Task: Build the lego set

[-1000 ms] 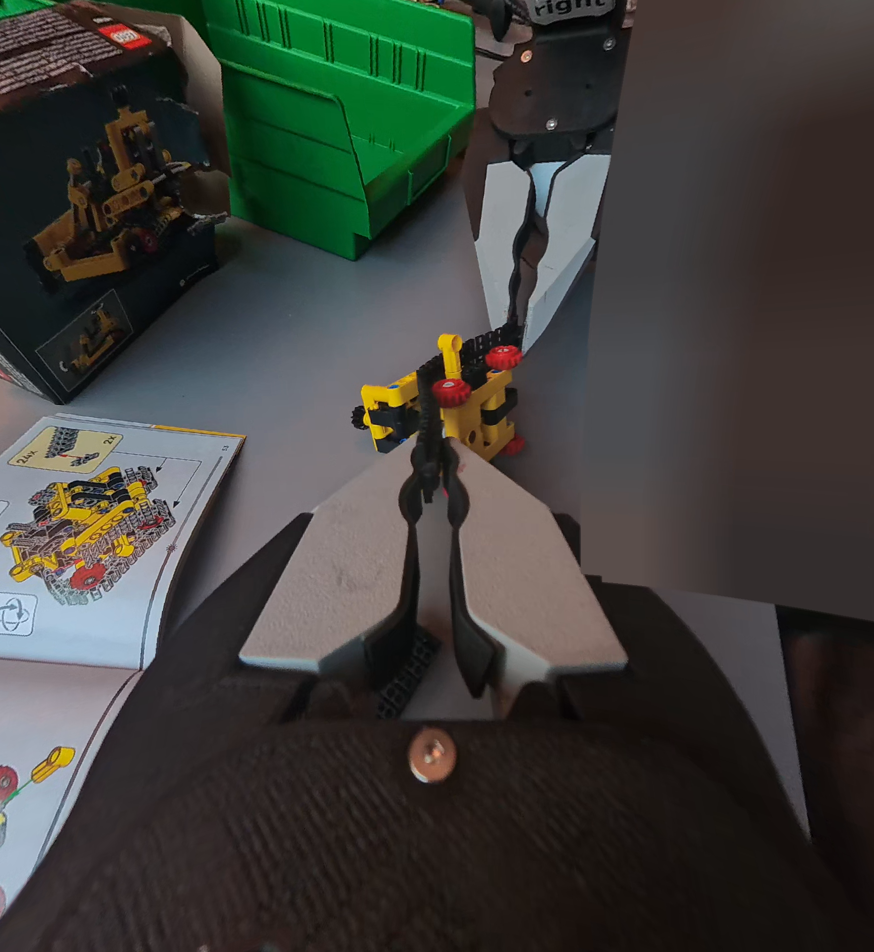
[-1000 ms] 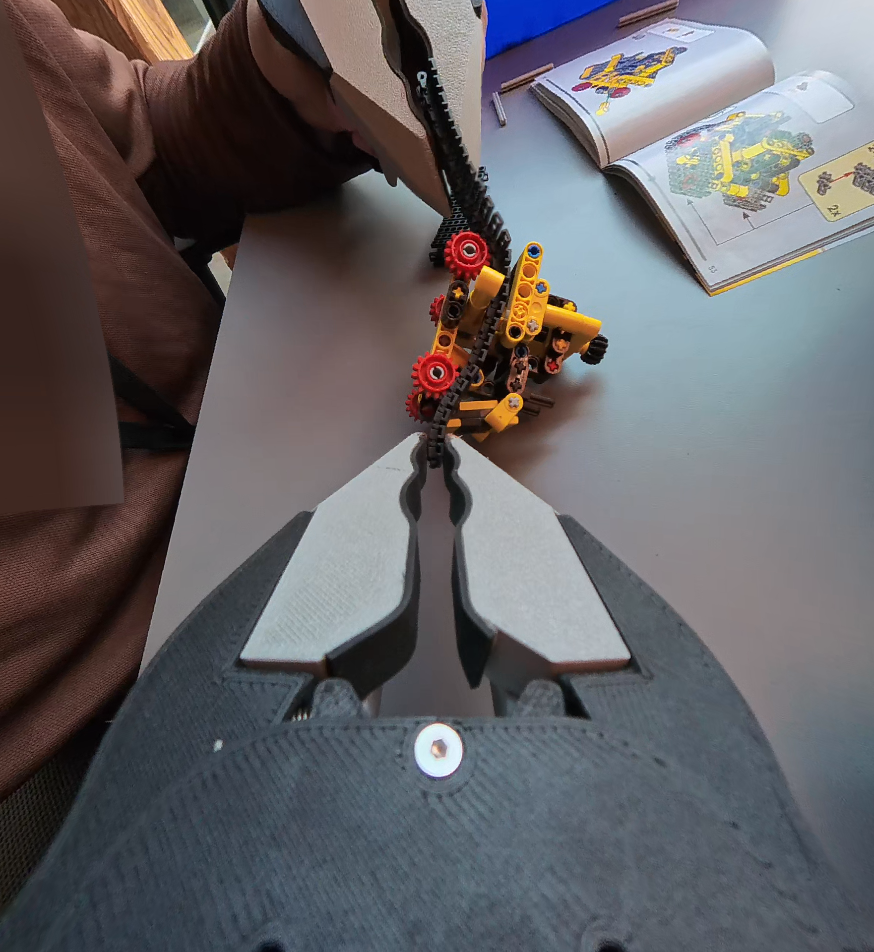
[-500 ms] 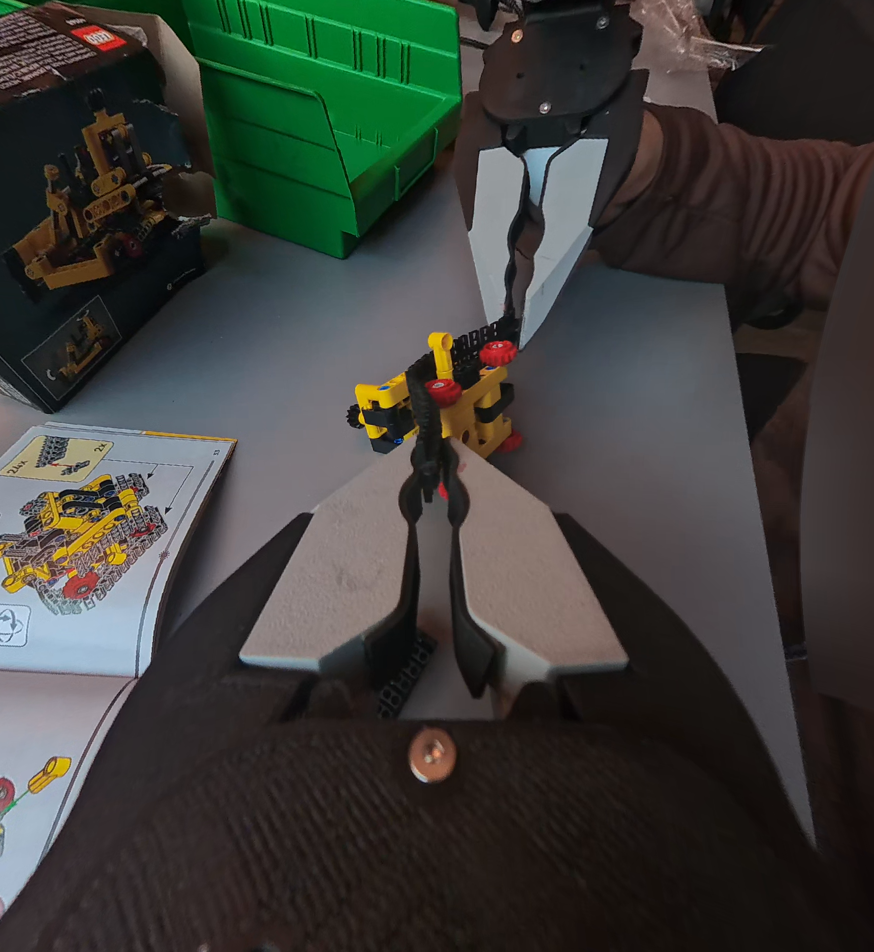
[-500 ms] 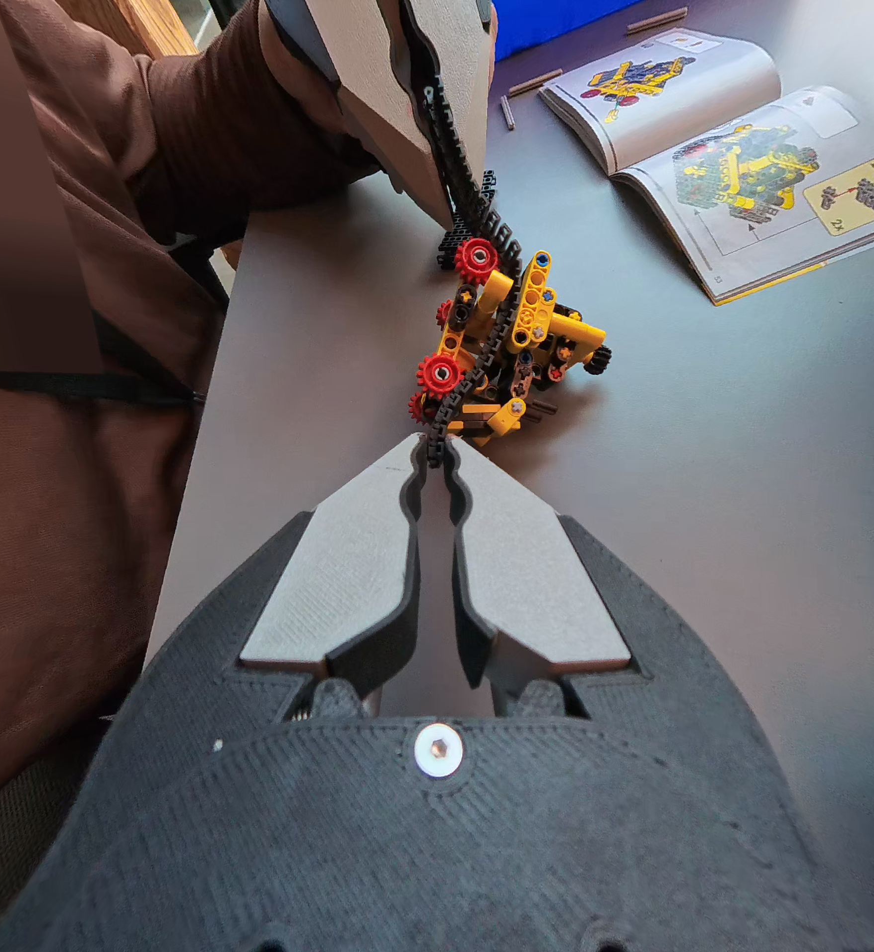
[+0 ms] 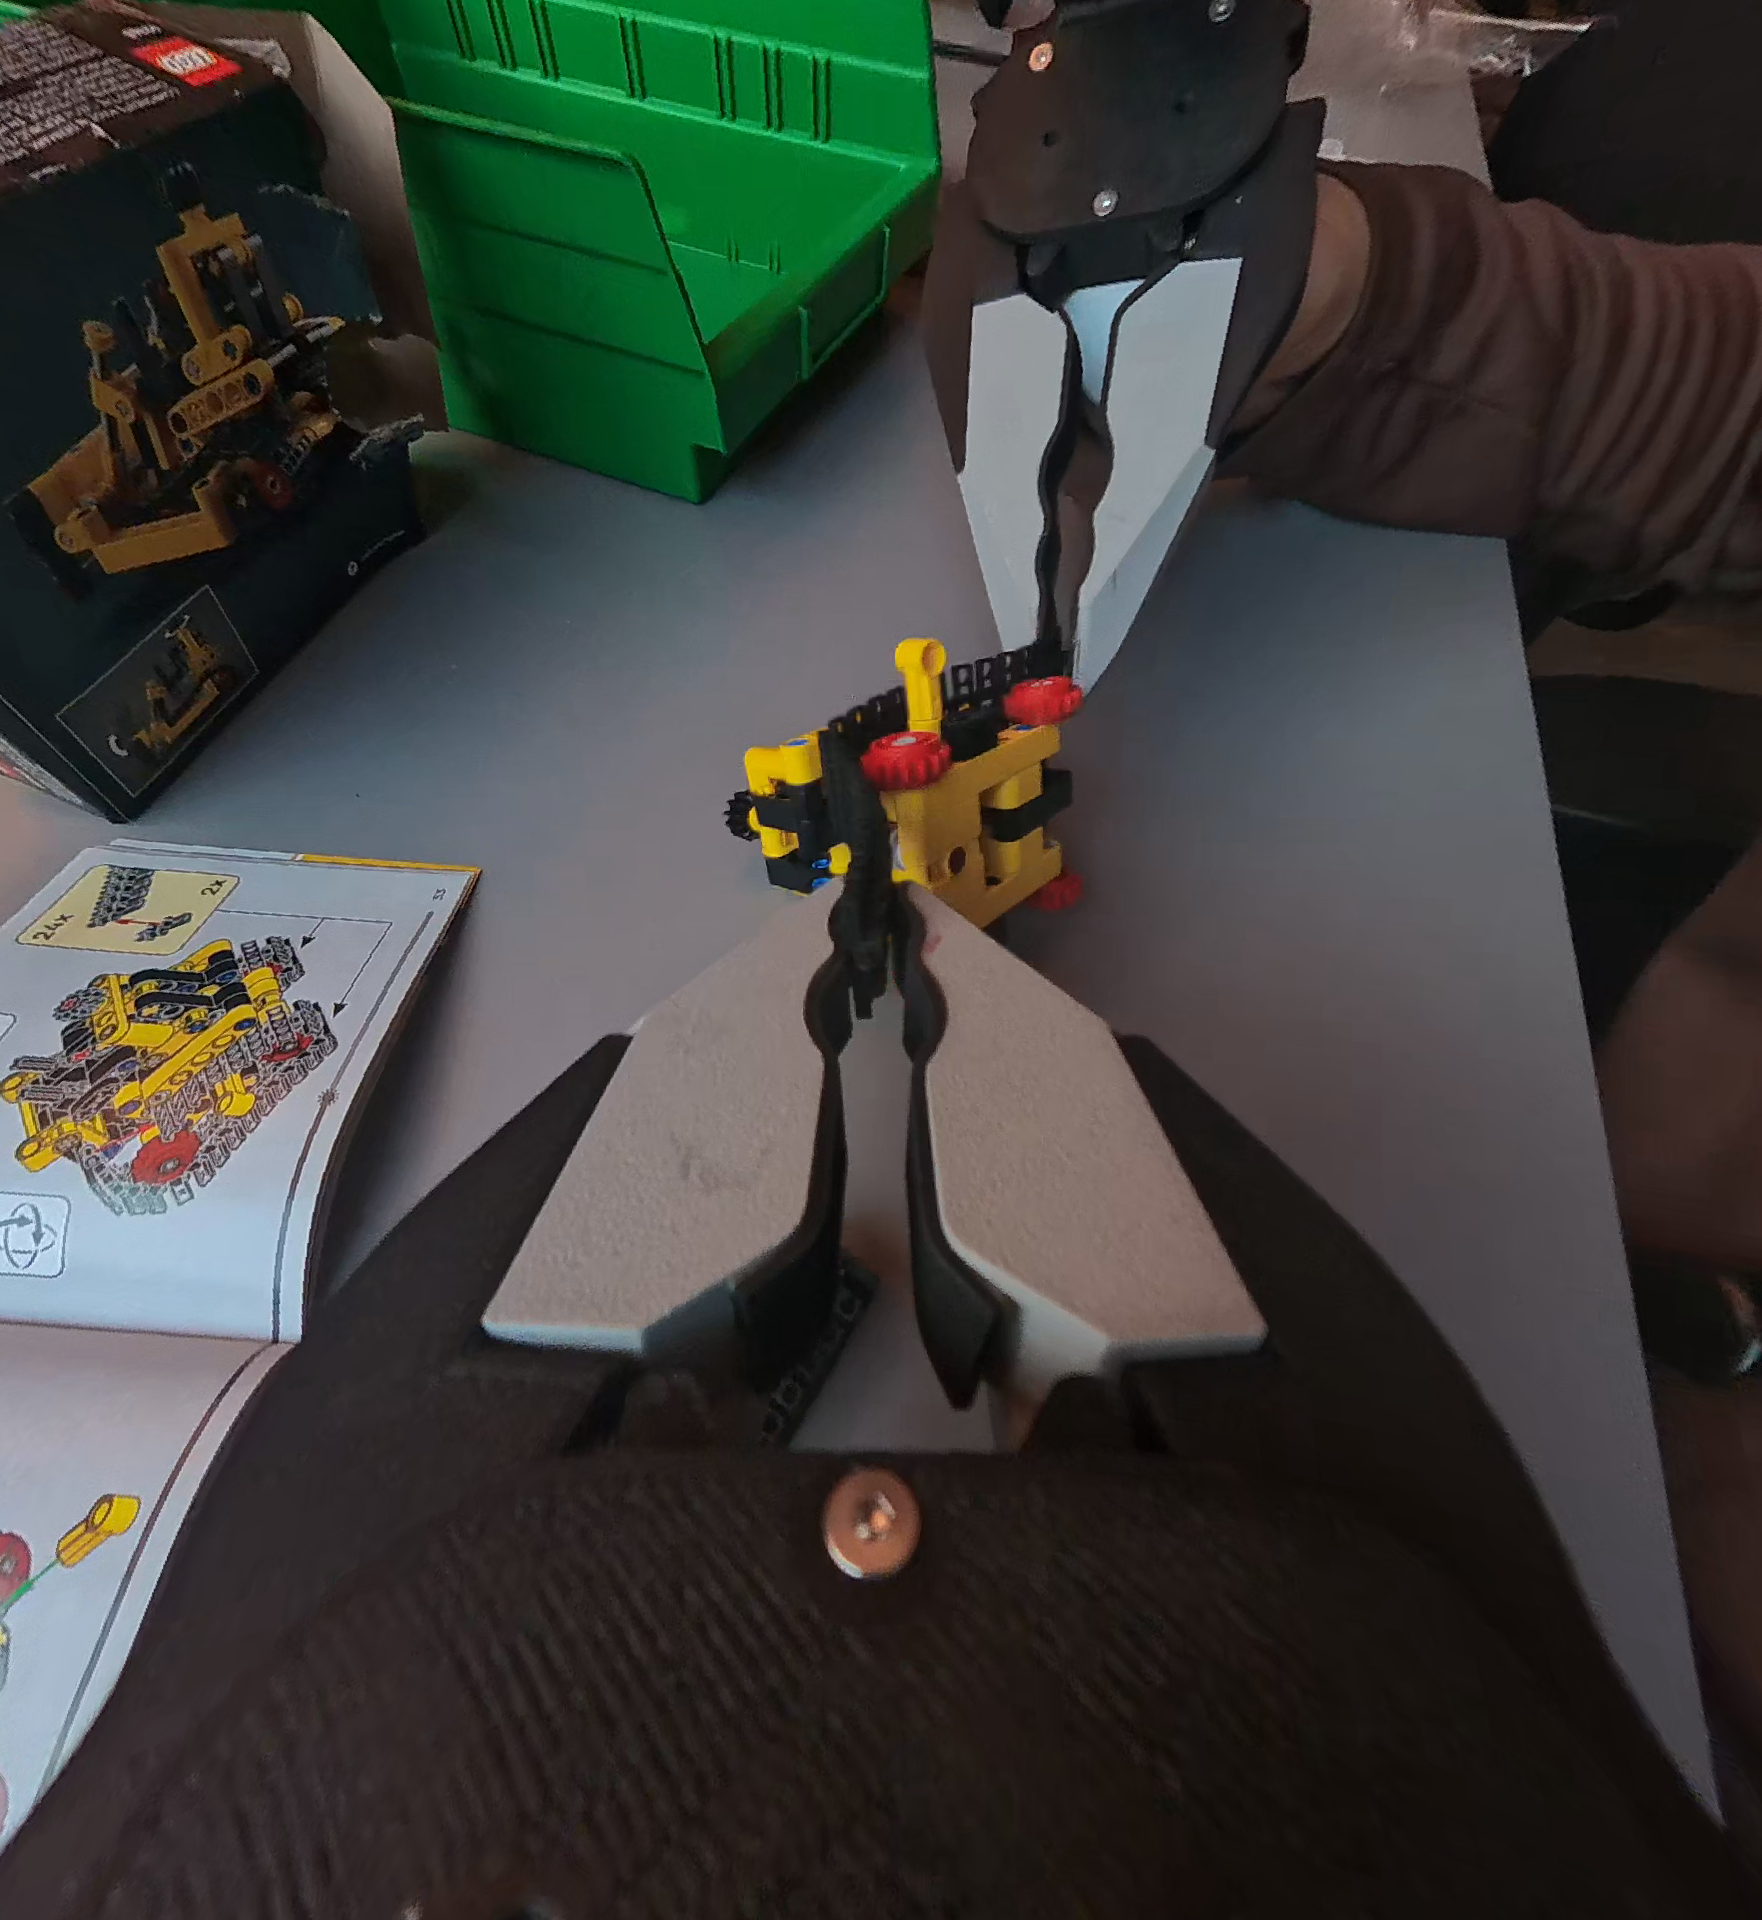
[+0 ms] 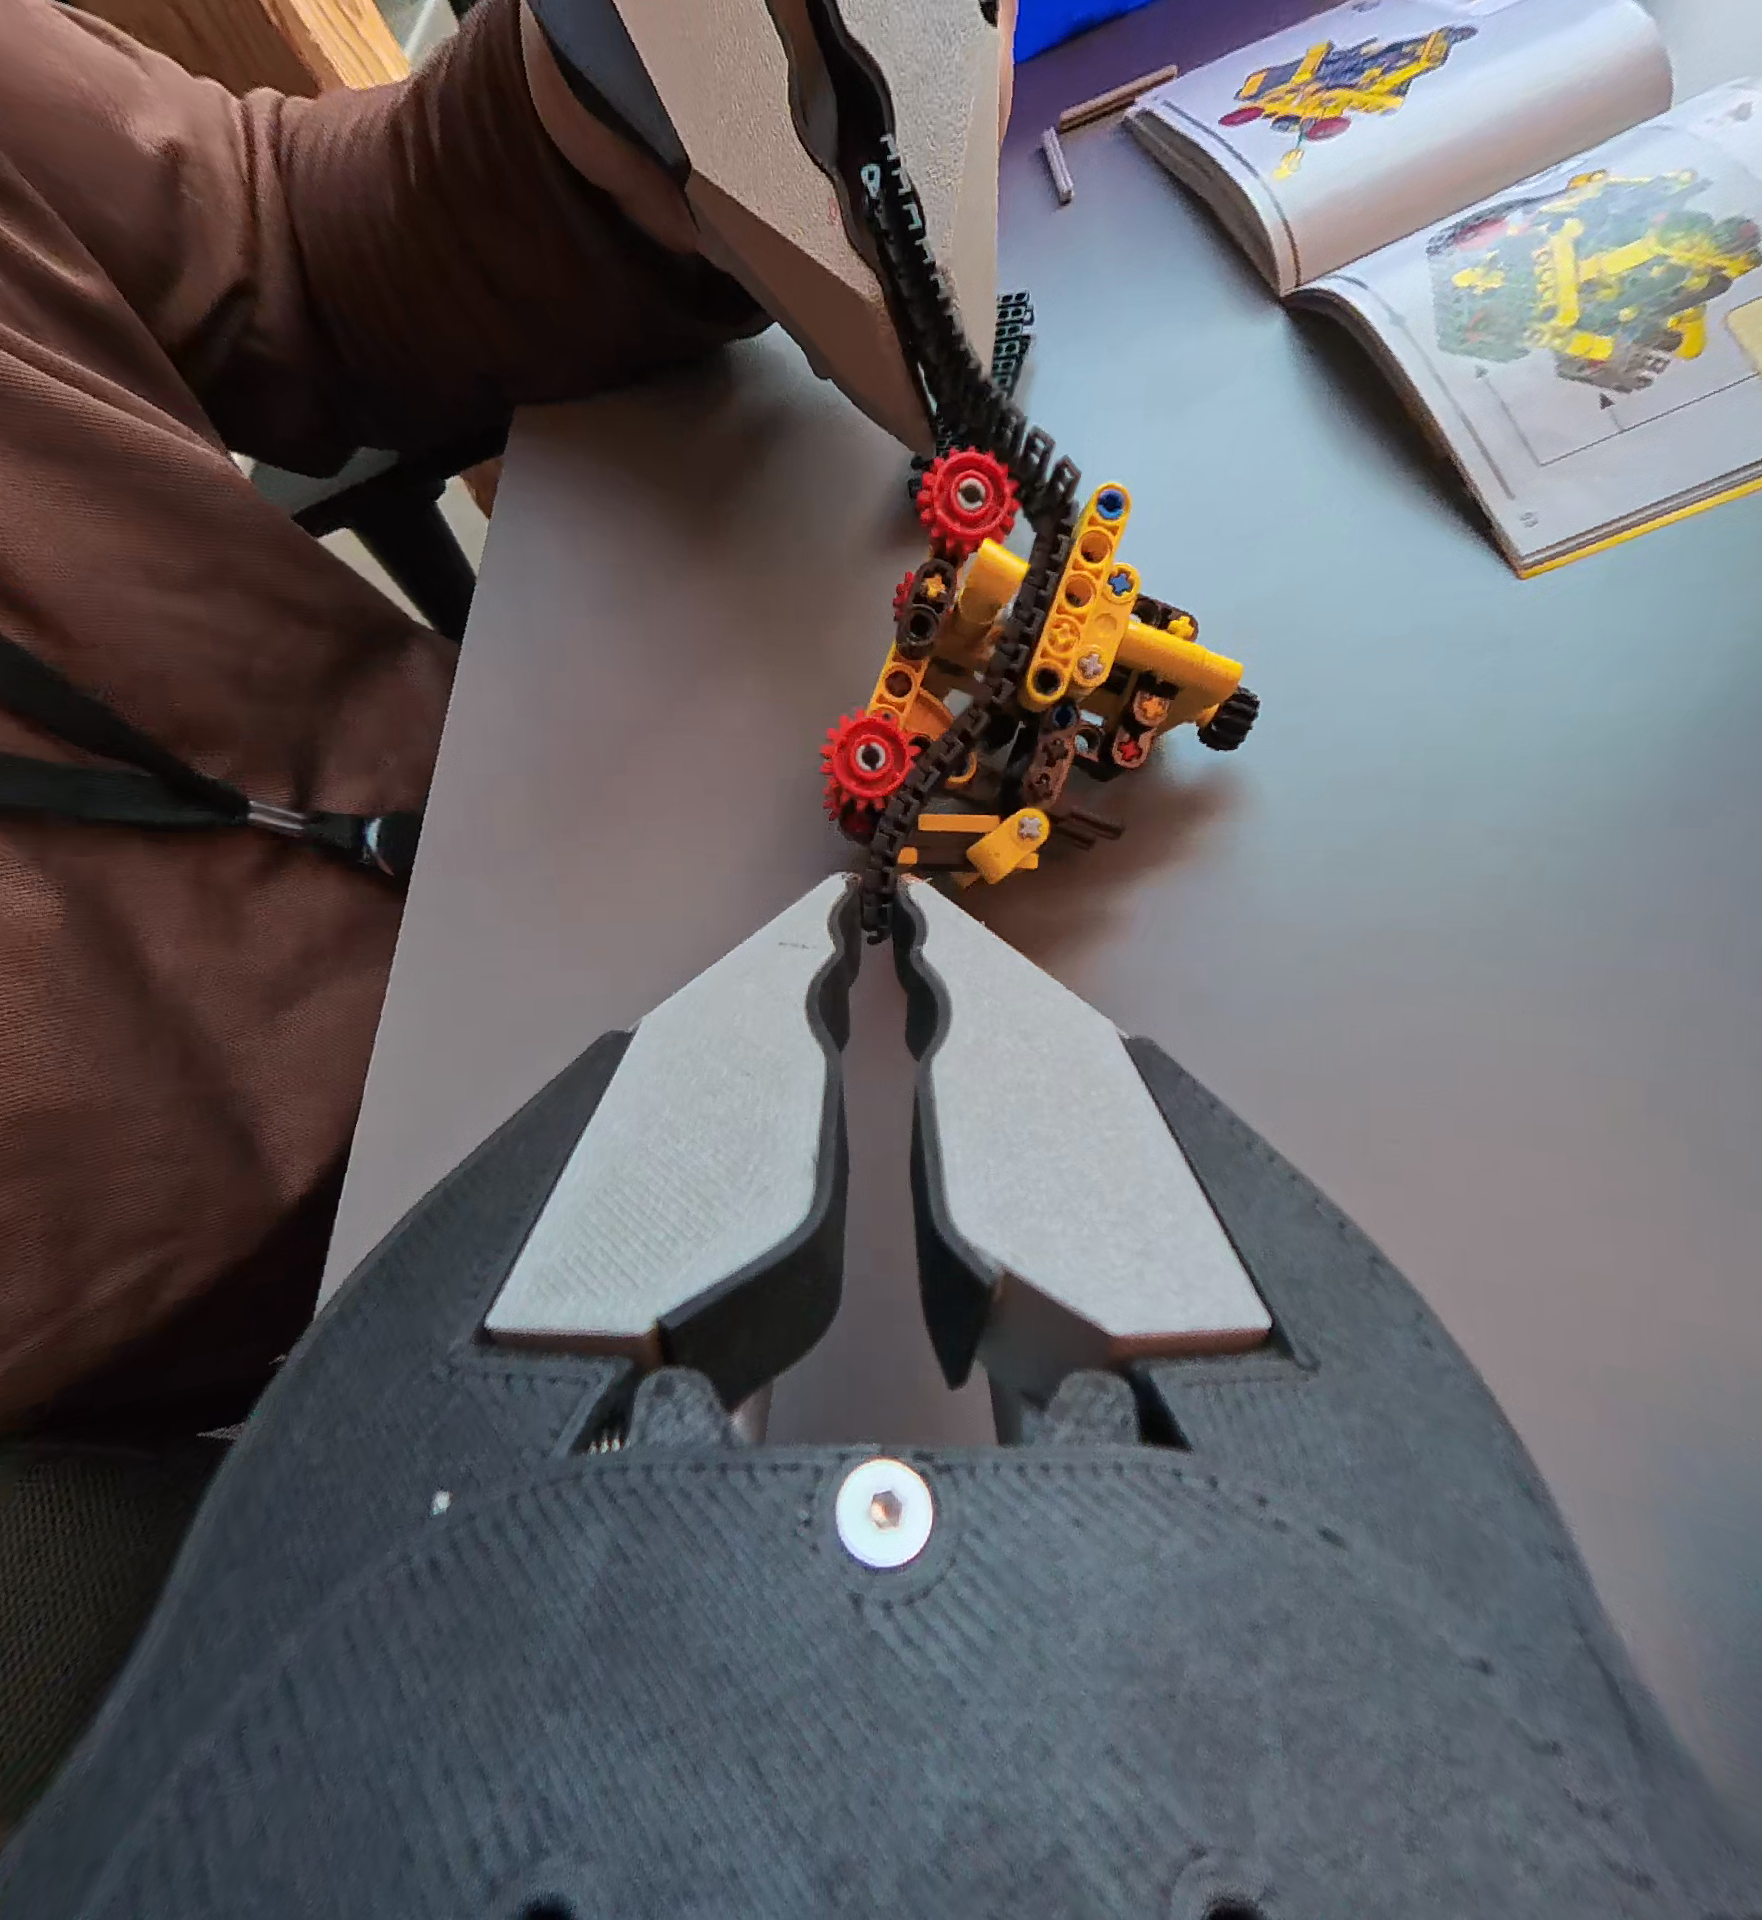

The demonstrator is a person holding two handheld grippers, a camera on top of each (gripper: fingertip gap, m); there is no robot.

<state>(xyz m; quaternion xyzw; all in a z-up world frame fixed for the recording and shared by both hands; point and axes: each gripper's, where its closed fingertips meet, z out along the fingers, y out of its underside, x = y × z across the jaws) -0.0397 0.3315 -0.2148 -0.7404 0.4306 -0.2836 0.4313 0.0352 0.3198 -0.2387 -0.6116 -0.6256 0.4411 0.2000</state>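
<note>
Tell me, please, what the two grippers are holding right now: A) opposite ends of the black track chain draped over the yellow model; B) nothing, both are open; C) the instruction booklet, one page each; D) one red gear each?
A: the left gripper and right gripper are each shut on an end of the black track chain, which runs across the yellow model.

The left gripper (image 5: 872,935) has its fingertips pressed together on one end of a black track chain (image 6: 970,696), and the right gripper (image 6: 877,904) pinches the other end in the same way. They point toward each other, tips near. A brown sleeve (image 5: 1542,374) covers the right arm; the hand inside is, I think, hidden.
</note>
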